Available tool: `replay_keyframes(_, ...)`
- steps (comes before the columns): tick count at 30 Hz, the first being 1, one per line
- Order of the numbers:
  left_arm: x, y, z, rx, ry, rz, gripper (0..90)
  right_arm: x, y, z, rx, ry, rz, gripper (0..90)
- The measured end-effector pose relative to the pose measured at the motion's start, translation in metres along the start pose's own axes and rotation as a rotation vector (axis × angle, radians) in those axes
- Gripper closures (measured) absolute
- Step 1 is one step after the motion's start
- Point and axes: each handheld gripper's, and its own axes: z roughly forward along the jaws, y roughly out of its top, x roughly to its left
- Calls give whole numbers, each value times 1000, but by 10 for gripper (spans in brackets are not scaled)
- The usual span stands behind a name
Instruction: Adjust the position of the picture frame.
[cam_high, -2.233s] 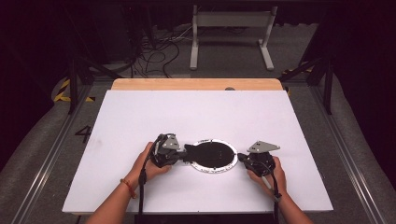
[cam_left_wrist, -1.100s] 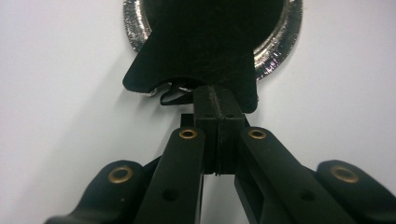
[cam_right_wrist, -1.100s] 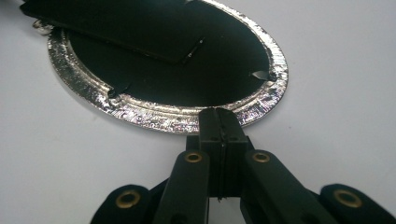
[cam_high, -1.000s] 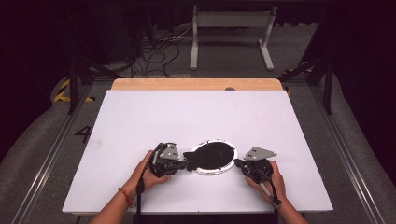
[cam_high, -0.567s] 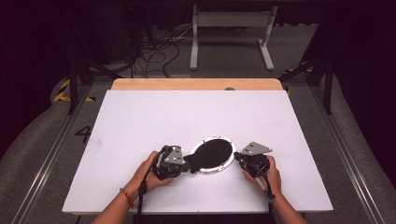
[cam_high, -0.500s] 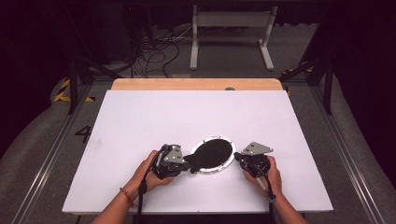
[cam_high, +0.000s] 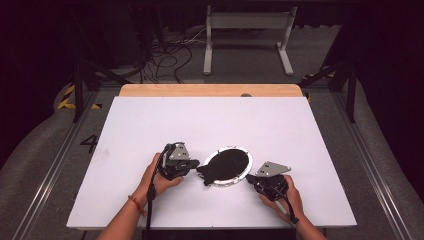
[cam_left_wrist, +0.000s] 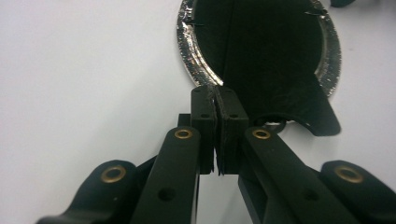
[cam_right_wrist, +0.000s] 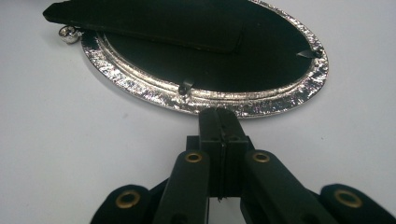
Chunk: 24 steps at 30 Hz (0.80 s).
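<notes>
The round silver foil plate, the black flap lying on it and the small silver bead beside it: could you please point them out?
Round silver foil plate (cam_right_wrist: 140, 91), right gripper view, near rim.
Black flap (cam_right_wrist: 154, 21), right gripper view, flap's middle.
Small silver bead (cam_right_wrist: 68, 35), right gripper view, bead's centre.

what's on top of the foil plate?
A black cloth lies folded on the foil plate, overhanging its rim toward the left gripper, which is shut on the cloth's edge. Whatever lies beneath the cloth is covered.
</notes>
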Motion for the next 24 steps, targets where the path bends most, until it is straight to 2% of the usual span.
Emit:
replay_keyframes(2,0,0,3,0,-17,-9,878,1,1,2,-4,-9,-4,900)
replay_keyframes(7,1,-1,5,-1,-19,-24,880,0,3,6,-11,-6,14,900)
replay_keyframes(10,3,-3,5,11,-6,-28,865,0,5,7,-10,-12,10,900)
replay_keyframes(14,5,-5,8,20,-18,-43,866,0,6,9,-11,-20,12,900)
replay_keyframes(18,4,-7,13,53,-23,-30,894,0,8,12,-18,-37,12,900)
replay_keyframes(21,3,-7,12,51,-33,-33,894,1,9,14,-15,-47,2,900)
replay_keyframes(24,0,-6,12,60,-42,-11,886,2,10,12,-10,-49,5,900)
